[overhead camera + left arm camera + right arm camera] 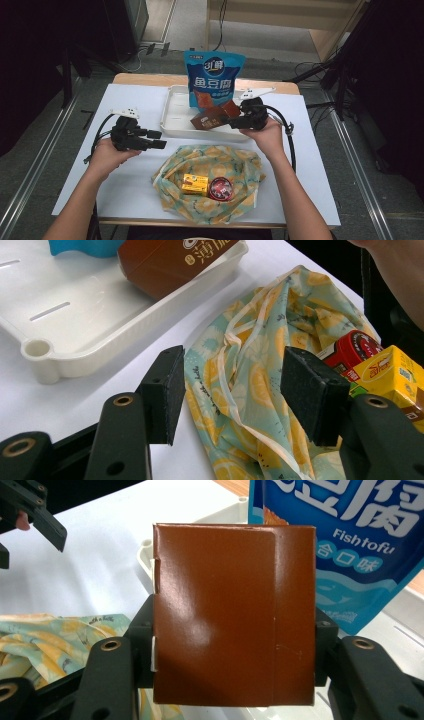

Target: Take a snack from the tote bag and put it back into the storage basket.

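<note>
We find the right gripper (231, 120) clamped on a brown carton (234, 615), its jaws pressing both side faces. The carton sits squarely between them, over the white tray (175, 107), with the blue fish tofu bag (214, 75) standing just behind it. The left gripper (159, 139) hangs with its jaws apart, nothing between them; ahead of it lies the lemon-print cloth (250, 375) bearing a yellow box (195, 183) and a red tin (220, 189)
</note>
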Demonstrator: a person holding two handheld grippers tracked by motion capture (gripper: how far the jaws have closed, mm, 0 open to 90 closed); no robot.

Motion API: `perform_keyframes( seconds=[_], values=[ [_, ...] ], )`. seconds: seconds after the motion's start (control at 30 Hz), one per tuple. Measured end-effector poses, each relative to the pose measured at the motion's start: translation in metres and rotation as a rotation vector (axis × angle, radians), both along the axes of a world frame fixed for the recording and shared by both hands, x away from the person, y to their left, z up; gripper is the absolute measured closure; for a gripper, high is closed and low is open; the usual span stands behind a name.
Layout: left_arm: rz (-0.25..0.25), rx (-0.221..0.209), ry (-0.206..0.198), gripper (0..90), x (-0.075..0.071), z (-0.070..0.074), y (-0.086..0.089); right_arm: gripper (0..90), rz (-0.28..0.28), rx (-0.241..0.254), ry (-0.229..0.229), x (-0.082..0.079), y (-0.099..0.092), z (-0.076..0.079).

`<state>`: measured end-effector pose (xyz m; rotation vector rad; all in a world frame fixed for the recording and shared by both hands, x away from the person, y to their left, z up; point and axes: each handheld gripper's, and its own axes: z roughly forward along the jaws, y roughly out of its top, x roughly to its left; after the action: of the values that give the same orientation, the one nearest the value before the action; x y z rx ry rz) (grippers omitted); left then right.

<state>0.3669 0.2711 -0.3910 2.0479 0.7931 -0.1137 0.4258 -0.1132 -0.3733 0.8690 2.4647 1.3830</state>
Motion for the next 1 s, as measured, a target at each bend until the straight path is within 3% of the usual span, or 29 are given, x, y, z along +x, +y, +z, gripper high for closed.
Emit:
perform_keyframes(
  seconds=[0.47,0.67,1.0],
  values=[
    [-0.002,0.01,0.0,43.4,0.0,-0.001,0.0,44.2,0.004,-0.031,0.048,-0.001,-0.007,-0.013],
    [-0.006,0.018,0.003,43.5,0.0,-0.002,-0.001,44.2,0.005,-0.016,0.071,0.003,-0.002,-0.021],
    [-0.005,0.014,0.006,43.5,0.0,-0.002,-0.001,43.8,0.015,-0.039,0.104,0.012,0.013,-0.037]
  ],
)
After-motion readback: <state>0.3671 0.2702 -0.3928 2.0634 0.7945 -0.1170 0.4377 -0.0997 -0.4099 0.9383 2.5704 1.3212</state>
